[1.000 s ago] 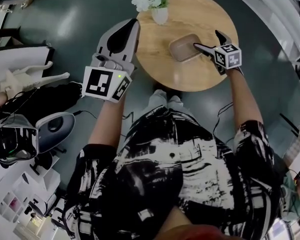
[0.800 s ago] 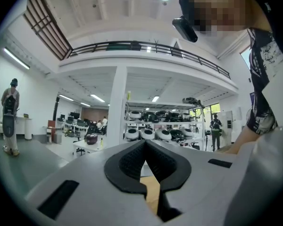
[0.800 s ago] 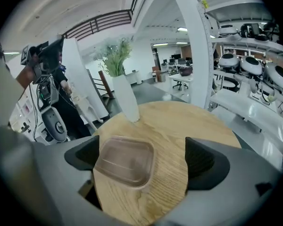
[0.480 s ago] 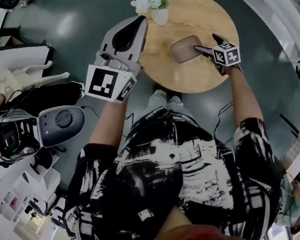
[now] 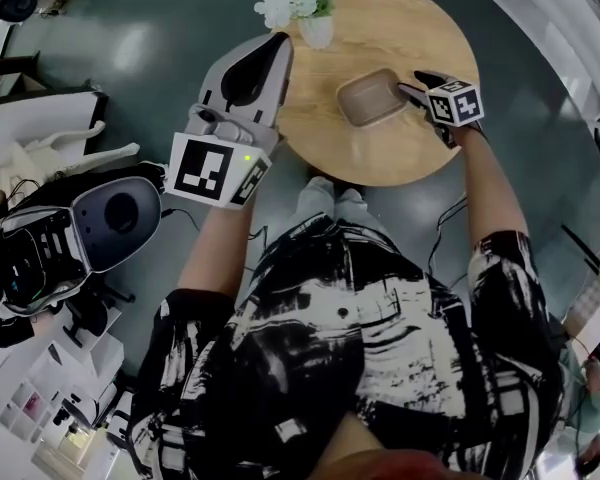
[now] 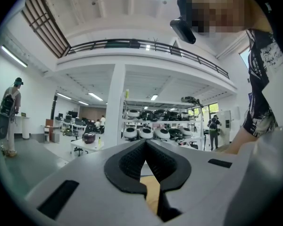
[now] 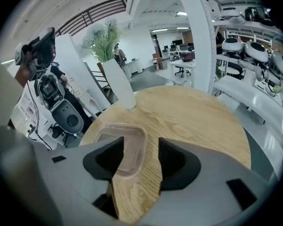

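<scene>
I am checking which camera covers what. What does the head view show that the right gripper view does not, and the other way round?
Only the head view: the left gripper, fingers together, above the left edge of the round wooden table, and the person's black-and-white patterned shirt.
Only the right gripper view: the gap between the fingers of the right gripper, with one rim of the translucent rectangular plastic container inside it, and a white pillar behind.
Both: that table, that container and the white vase with flowers.
</scene>
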